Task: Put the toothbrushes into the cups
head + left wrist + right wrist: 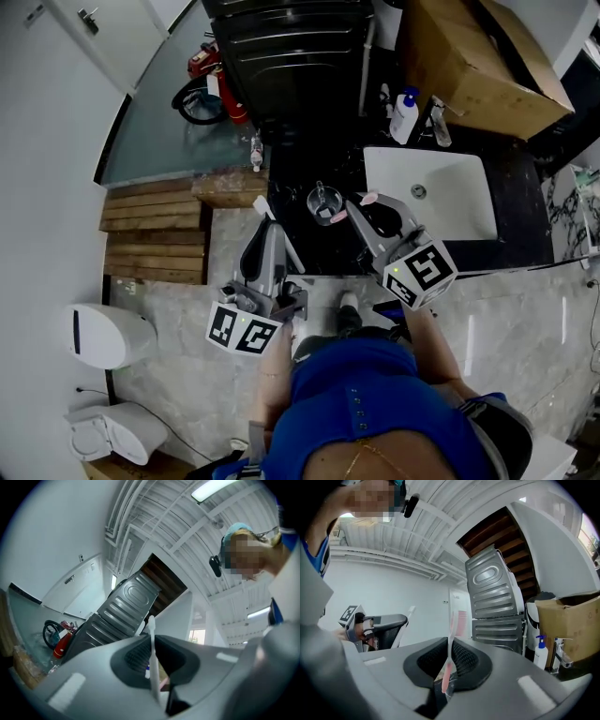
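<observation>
Nearest to me, just beyond my blue top (375, 394), are my two tools. My left gripper (266, 234) is clamped on a white toothbrush (151, 637), and my right gripper (364, 212) is clamped on a pink-handled toothbrush (449, 644). Each brush stands upright across its closed jaws, head above them and handle running down between them. The one cup I can find is a clear glass cup (324, 201) on the dark countertop (314, 248). It sits ahead of me, between the two tools: just left of my right gripper's tips, and ahead and to the right of my left gripper, which is farther from it. I judge the right hand better placed to go first; its brush would have to be brought over the rim and lowered handle-first along its long axis. Something pale may already sit in the cup, though from this height I cannot tell what. Nothing stands between either brush and the cup. A white sink basin (450, 211) lies to the right, with a pump bottle (405, 114) and a cardboard box (478, 56) well behind.
</observation>
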